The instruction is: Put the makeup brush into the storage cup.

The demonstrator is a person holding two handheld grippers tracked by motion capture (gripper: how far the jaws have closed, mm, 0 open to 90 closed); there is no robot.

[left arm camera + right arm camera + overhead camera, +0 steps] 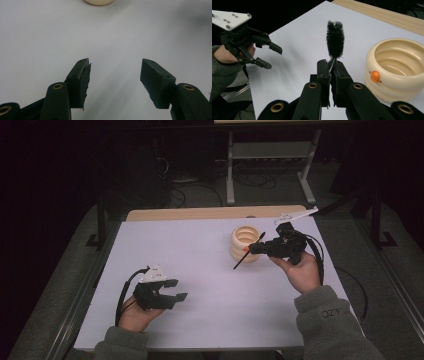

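White sheeting is covering the table (215, 285), with a strip of pale wood (215, 213) showing along the far edge. Beyond it the room is lying in darkness: dark floor, loose cables and the grey legs of a metal frame (231, 170) are standing out faintly.

At the near left, the left gripper (176, 289) is hovering low over the sheet in the person's left hand (132, 316), a grey sleeve covering the forearm. Its jaws are standing apart with nothing between them; in the left gripper view only bare white surface is lying in the gap.

Farther right, near the far edge, a cream ribbed bowl (244, 240) is sitting upright on the sheet, an orange dot on its side in the right gripper view.

The right gripper (252, 249) is clamping a thin black bottle brush (248, 251), its jaws pressed together on the wire stem just below the bristles. In the high view the brush's long axis is running diagonally, its upper end over the bowl's right rim and its lower end pointing toward the near left, in front of the bowl and above the sheet. In the right gripper view the bristle head (335, 40) is pointing straight away from the jaws, toward the left gripper (267, 57), with the bowl (397, 72) just beside it.
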